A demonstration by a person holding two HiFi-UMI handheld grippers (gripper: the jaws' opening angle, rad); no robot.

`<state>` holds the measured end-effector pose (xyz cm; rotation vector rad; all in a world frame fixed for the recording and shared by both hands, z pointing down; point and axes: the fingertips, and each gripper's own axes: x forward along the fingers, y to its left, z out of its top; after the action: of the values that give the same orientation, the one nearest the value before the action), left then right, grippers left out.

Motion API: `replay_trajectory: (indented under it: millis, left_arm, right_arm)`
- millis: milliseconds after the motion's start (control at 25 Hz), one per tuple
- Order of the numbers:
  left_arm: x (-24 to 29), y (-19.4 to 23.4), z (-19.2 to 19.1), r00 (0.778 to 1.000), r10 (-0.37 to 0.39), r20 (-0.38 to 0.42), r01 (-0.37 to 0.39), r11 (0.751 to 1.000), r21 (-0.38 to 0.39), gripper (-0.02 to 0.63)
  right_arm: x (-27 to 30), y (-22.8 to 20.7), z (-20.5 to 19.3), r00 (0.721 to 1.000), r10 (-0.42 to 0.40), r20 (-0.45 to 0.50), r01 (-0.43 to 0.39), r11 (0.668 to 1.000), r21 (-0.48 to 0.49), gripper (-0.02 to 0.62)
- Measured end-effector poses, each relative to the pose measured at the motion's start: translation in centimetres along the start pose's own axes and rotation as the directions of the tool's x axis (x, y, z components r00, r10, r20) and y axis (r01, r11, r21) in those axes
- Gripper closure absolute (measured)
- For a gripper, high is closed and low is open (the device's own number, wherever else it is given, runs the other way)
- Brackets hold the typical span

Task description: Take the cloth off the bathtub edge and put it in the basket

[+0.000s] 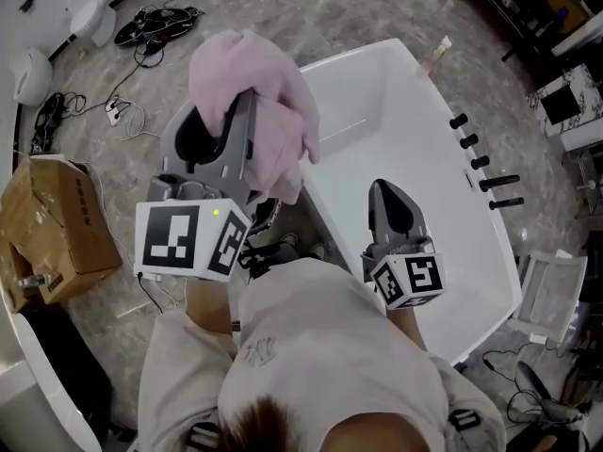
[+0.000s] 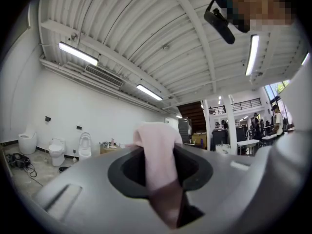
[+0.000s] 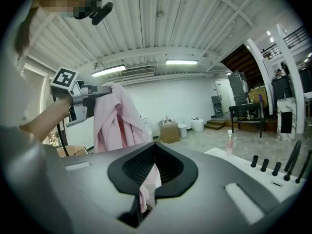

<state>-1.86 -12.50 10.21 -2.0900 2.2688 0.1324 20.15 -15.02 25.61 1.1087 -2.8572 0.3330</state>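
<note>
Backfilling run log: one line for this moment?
left hand-held gripper: shut on crumpled pink fabric cloth, held above white bathtub edge | right hand-held gripper: shut, empty | basket: not in view

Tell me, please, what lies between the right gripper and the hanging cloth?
Only the bare bathtub rim lies between the right gripper and the pink cloth; the head view shows it.
</note>
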Motion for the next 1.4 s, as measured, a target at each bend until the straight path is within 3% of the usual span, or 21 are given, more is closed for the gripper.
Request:
replay_trajectory:
  millis: [280,680,1400]
  left_arm:
    - [-2.9,3.1,0.2,0.992,0.125,0.006,-0.125,0.992,0.001,0.445]
    - [-7.1,8.8,-0.2,0.972,0.235,-0.021,-0.235,0.972,-0.003,0.445]
    - [-12.4,19.7,-3.0,0.973,0.224,-0.055,-0.226,0.973,-0.033,0.445]
  right_arm:
    - [0.2,1.4,-1.3,0.996,0.084,-0.042,-0.084,0.996,-0.008,0.595]
    - [3.5,6.9,-2.3,0.976,0.193,-0.102,-0.196,0.981,-0.015,0.595]
    - [13.4,20.2,-2.9,0.959,0.261,-0.114,-0.266,0.964,-0.029,0.596]
